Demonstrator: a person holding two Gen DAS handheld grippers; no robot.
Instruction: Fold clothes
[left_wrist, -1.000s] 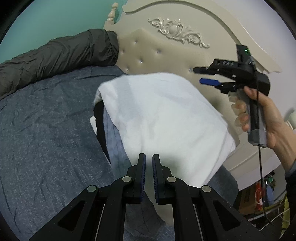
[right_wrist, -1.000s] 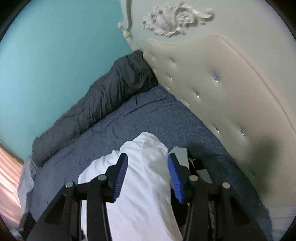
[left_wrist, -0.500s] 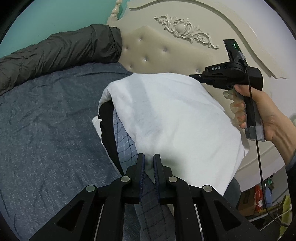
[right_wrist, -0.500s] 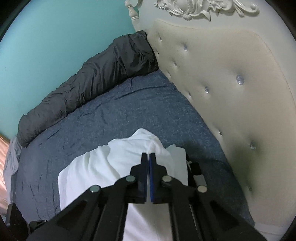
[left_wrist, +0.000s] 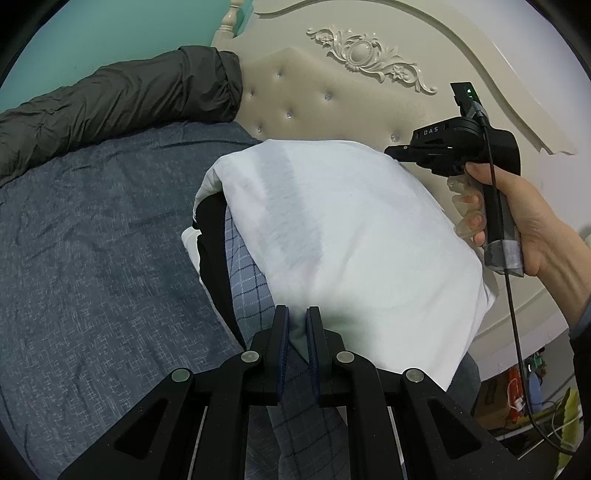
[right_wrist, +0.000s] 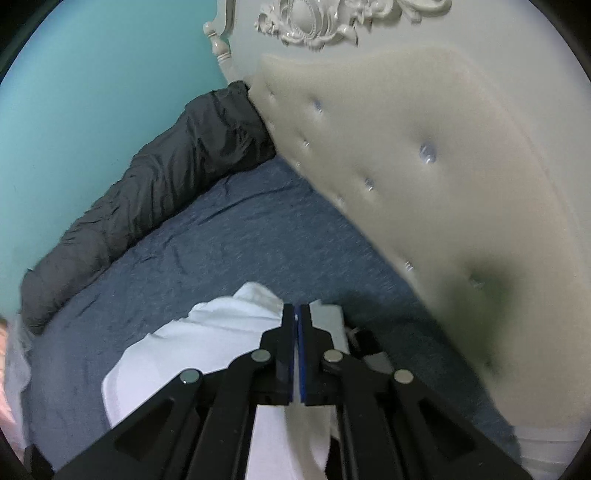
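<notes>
Left wrist view: left gripper (left_wrist: 297, 325) fingers pinched white garment (left_wrist: 347, 229) edge; right gripper (right_wrist: 296, 325) fingers pinched its far edge above bed (right_wrist: 229, 236).

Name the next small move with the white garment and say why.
Probably lower both grippers together and lay the white garment flat on the pile. The left gripper and right gripper each pinch an edge, and it drapes over the checked cloth and black garment beneath.
</notes>
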